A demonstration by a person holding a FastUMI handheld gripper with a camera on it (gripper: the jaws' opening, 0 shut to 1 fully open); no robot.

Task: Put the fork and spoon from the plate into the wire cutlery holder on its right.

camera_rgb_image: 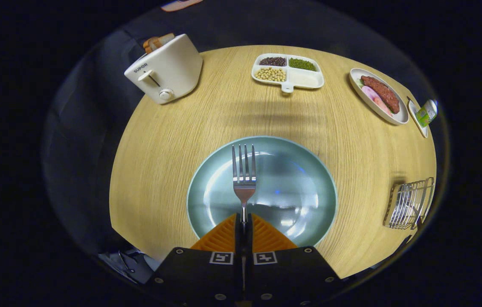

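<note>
My gripper (244,222) is shut on the handle of a silver fork (244,177), whose tines point straight ahead over the pale green plate (309,166). I cannot tell whether the fork rests on the plate or is lifted off it. The plate lies just ahead of the fingers on the round wooden table (172,140), with nothing else on it. The wire cutlery holder (409,204) stands to the right of the plate near the table's edge, with something metallic inside it that is too small to make out.
A white toaster (165,70) with bread in its slots stands at the far left. A white divided dish (288,71) of beans sits at the far middle. An oval dish (379,96) of meat and a small green-labelled container (426,113) lie at the far right.
</note>
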